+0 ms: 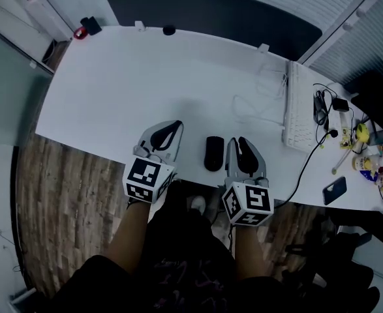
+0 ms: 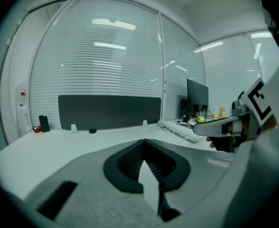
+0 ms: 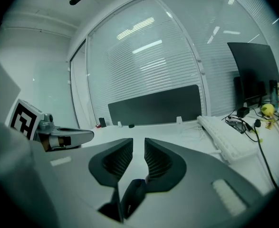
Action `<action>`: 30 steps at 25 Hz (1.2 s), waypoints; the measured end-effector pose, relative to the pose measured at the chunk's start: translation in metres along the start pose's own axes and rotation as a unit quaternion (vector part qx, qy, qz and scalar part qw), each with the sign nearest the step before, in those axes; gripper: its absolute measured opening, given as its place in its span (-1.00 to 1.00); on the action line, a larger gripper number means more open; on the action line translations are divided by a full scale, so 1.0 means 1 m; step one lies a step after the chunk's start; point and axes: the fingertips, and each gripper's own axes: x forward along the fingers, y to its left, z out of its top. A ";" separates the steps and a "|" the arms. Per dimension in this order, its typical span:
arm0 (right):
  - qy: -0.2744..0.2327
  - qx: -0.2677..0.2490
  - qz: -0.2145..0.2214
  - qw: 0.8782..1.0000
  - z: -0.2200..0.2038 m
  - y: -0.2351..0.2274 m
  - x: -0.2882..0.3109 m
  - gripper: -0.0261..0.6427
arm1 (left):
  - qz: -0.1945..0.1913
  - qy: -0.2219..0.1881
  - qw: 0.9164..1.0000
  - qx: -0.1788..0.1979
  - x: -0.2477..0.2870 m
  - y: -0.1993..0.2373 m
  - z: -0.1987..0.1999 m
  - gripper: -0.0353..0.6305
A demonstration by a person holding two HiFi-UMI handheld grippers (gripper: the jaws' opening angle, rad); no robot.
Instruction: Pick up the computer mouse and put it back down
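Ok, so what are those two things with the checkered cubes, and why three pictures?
A person holds a grabbing tool, a gripper, in each hand: left gripper and right gripper. The cubes are part of them. One picture comes from a camera on the person's head; the others from cameras on the grippers. On the white desk lie a black mouse, a keyboard and a phone. Nothing is held: the left jaws are together, the right slightly apart, beside the mouse.
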 end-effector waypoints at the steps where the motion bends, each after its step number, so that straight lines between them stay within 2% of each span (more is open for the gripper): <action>1: 0.004 -0.001 0.000 1.000 -0.004 0.000 0.002 -0.68 | -0.001 0.004 1.000 -0.003 0.002 0.001 -0.004 -0.89; 7: 0.041 0.002 0.003 0.999 -0.032 -0.002 0.016 -0.51 | -0.003 0.023 1.000 -0.016 0.014 0.005 -0.028 -0.89; 21: 0.137 0.027 -0.003 0.990 -0.110 0.001 0.036 -0.28 | -0.012 0.079 0.996 -0.047 0.024 0.011 -0.090 -0.89; 30: 0.178 0.020 -0.007 0.984 -0.143 0.000 0.042 -0.09 | -0.019 0.092 0.994 -0.057 0.028 0.010 -0.110 -0.89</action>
